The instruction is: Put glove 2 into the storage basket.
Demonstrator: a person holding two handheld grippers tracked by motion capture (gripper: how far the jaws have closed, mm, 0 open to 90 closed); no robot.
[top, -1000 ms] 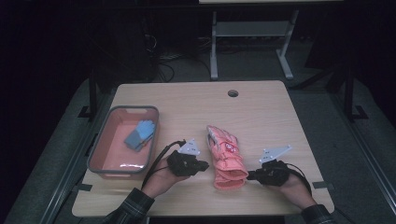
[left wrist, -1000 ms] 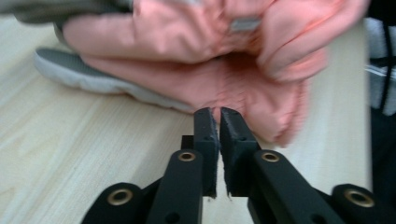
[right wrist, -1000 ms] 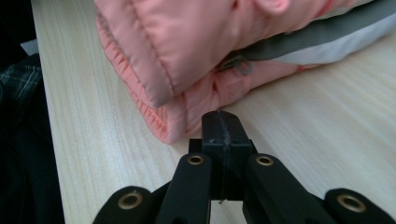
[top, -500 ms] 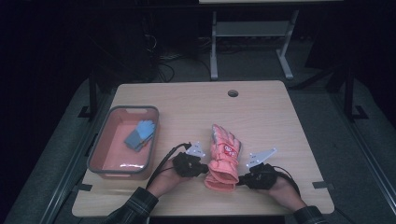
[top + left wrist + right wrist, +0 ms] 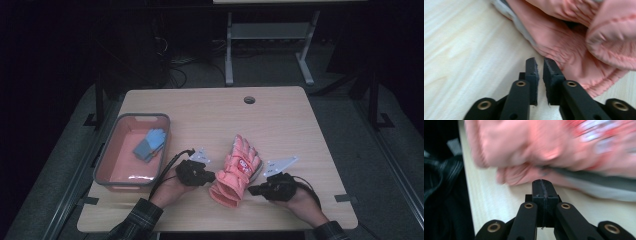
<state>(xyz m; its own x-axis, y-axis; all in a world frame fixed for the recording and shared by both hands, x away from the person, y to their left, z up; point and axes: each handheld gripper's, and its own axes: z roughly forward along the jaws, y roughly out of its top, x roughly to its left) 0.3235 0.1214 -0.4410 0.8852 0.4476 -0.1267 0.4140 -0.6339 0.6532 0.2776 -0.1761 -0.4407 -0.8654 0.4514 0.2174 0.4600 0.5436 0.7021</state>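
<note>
The left tool (image 5: 540,65) has just parted its jaws a crack with nothing between them, so a pinch on the pink glove (image 5: 237,169) looks about to start. The glove's cuff lies just right of that tool. The right tool (image 5: 542,185), jaws pressed together and empty, sits just beside the glove's other edge, which has shifted on the table (image 5: 300,120) since a second ago.

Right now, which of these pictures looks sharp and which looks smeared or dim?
Right gripper view: the pink glove is smeared by blur. Left gripper view: the glove is bright, fairly crisp. High view: dim, dark surroundings, a small glare streak in the tray.
</note>
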